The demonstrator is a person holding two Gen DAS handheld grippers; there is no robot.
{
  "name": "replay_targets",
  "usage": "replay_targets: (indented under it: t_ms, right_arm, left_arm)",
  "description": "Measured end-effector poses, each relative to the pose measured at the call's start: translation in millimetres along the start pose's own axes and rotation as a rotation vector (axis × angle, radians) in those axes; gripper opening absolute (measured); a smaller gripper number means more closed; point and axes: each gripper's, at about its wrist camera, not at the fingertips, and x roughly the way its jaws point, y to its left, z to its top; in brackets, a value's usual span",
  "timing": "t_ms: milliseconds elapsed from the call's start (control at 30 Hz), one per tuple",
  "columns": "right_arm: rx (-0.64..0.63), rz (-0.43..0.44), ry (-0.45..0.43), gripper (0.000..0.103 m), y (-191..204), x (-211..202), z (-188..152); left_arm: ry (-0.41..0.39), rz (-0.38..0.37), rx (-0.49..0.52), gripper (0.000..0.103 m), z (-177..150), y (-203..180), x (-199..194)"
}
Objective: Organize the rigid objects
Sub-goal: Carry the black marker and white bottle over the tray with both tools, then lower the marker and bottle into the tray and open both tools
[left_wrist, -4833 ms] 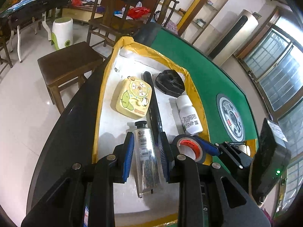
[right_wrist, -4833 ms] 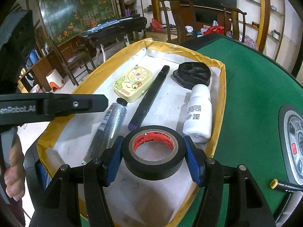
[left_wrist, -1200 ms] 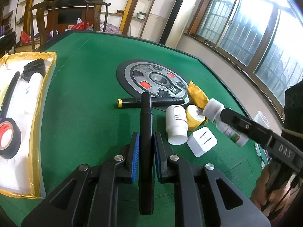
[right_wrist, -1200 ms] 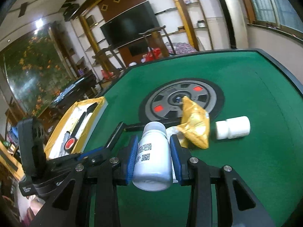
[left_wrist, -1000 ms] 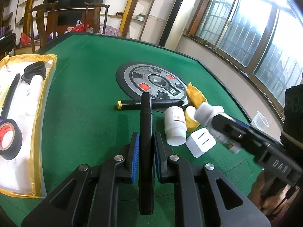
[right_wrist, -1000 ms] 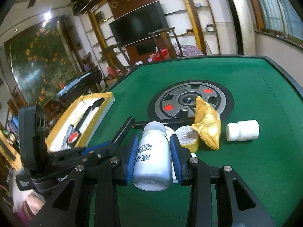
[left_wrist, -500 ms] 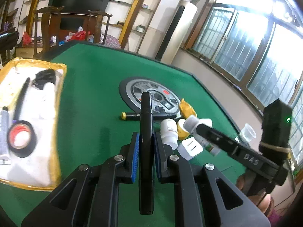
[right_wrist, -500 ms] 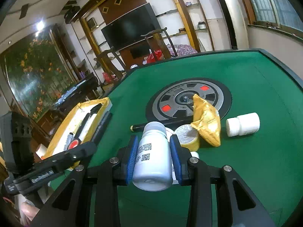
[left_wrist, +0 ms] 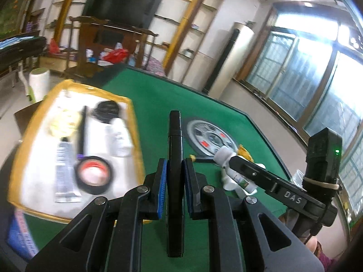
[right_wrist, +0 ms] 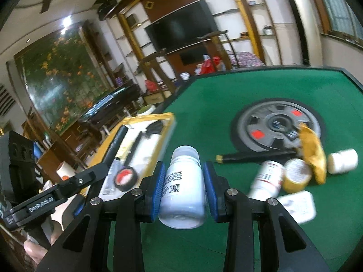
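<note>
The left gripper (left_wrist: 175,172) has its fingers clamped on a black marker (left_wrist: 174,158), lengthwise between them, above the green surface (left_wrist: 158,95). The right gripper (right_wrist: 184,181) squeezes a white bottle (right_wrist: 182,188), cap forward.
</note>
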Motion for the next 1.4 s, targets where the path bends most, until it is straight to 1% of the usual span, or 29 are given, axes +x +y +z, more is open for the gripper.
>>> replay_targets:
  t_ms: [133,233,333,500,600,667,733,900,1100,1300,1400]
  right_arm:
    - [-0.043,0.024,0.027,0.031,29.1,23.8,0.9]
    - [-0.061,0.041,0.063,0.031,47.2,48.6,2.6]
    - [-0.067,0.048,0.111,0.031,61.8,78.2,2.6]
    - [-0.065,0.04,0.187,0.031,77.2,127.7,6.6]
    - [-0.074,0.022,0.213,0.031,83.8,147.4,11.6]
    - [-0.085,0.005,0.224,0.031,88.2,159.2,16.7]
    - [-0.103,-0.01,0.252,0.031,93.6,173.6,21.3]
    - [-0.126,-0.048,0.294,0.031,99.1,196.3,25.9]
    - [-0.146,-0.061,0.357,0.031,101.3,205.6,19.9]
    - [-0.16,-0.059,0.387,0.031,98.9,204.6,15.4]
    - [-0.152,-0.053,0.387,0.031,95.8,200.8,15.3]
  left_arm:
    - [-0.009,0.05,-0.054,0.012,4.9,35.1,-9.3]
    - [0.007,0.086,-0.096,0.012,5.6,60.6,-8.9]
    - [0.036,0.126,-0.144,0.012,5.6,87.9,1.1]
    - [0.051,0.172,-0.189,0.012,8.7,113.6,10.4]
    - [0.06,0.19,-0.209,0.012,12.6,125.3,16.0]
    - [0.083,0.209,-0.222,0.012,14.6,133.9,22.3]
    - [0.088,0.24,-0.221,0.012,16.5,137.2,25.2]
    - [0.101,0.258,-0.237,0.012,22.3,145.5,31.3]
    - [0.118,0.289,-0.209,0.012,23.2,145.0,34.5]
    - [0.128,0.295,-0.198,0.012,24.3,146.0,34.2]
    - [0.134,0.3,-0.196,0.013,24.4,145.0,34.1]
